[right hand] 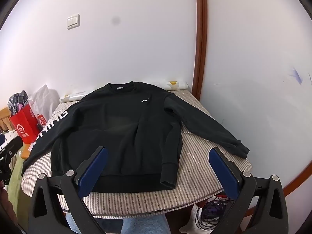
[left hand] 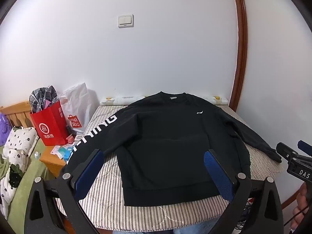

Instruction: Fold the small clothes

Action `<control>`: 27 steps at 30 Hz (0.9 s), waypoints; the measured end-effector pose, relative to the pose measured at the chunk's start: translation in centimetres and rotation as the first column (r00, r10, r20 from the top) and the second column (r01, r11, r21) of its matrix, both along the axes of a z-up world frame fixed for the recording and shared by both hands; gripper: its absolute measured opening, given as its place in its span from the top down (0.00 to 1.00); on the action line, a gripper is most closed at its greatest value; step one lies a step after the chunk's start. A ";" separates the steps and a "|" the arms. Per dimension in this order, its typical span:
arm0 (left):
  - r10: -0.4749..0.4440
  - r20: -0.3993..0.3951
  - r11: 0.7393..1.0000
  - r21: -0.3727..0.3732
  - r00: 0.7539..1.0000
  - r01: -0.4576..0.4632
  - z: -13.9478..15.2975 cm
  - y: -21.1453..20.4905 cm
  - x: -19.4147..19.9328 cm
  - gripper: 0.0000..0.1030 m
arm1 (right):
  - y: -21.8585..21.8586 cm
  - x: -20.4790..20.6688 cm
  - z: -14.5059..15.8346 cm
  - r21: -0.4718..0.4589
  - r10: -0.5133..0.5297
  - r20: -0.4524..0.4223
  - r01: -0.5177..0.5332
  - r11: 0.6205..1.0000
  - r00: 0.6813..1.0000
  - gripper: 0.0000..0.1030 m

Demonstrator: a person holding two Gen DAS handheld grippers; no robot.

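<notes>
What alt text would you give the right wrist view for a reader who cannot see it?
A black sweatshirt lies spread flat, front up, on a striped table cover, its sleeves angled out to both sides. The open right gripper hovers at the hem, holding nothing. A red paper bag stands at far left against a white wall.

1. A home bedroom: a wooden bed frame (left hand: pixel 14 113) at nine o'clock carries a green blanket (left hand: pixel 23 175) and a flower-print pillow (left hand: pixel 17 146).
2. Shopping bags, one red (left hand: pixel 48 126) and one white (left hand: pixel 78 107), stand beside it at ten o'clock.
3. A light switch (left hand: pixel 125 20) at twelve o'clock sits on the plain white wall.
4. A wooden door frame (left hand: pixel 241 44) runs at two o'clock.
</notes>
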State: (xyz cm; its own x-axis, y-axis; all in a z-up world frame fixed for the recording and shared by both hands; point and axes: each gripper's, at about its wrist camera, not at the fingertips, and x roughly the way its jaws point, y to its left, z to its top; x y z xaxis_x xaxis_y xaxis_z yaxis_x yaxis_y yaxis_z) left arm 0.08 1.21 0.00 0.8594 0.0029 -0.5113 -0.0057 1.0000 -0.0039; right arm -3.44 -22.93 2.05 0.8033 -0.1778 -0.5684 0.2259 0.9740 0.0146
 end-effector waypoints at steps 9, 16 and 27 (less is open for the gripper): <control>0.004 -0.010 1.000 -0.007 1.000 -0.004 -0.1 0.3 0.0 0.00 | 0.0 -0.3 0.1 -0.003 -0.006 0.001 0.006 1.000 1.000 0.01; 0.000 -0.009 1.000 -0.011 1.000 0.000 -0.2 0.3 0.0 0.00 | 0.0 -0.3 0.2 -0.006 -0.002 0.001 0.002 1.000 1.000 0.01; -0.001 -0.007 1.000 -0.012 1.000 0.000 -0.4 0.3 -0.2 0.00 | 0.1 -0.1 0.1 -0.009 0.003 -0.002 -0.003 1.000 1.000 0.01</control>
State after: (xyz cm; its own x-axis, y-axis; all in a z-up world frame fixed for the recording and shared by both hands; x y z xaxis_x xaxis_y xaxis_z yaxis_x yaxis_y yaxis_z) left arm -0.10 1.48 -0.37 0.8560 -0.0035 -0.5170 -0.0053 0.9999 -0.0154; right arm -3.58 -22.81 2.20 0.8029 -0.1806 -0.5682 0.2228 0.9749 0.0049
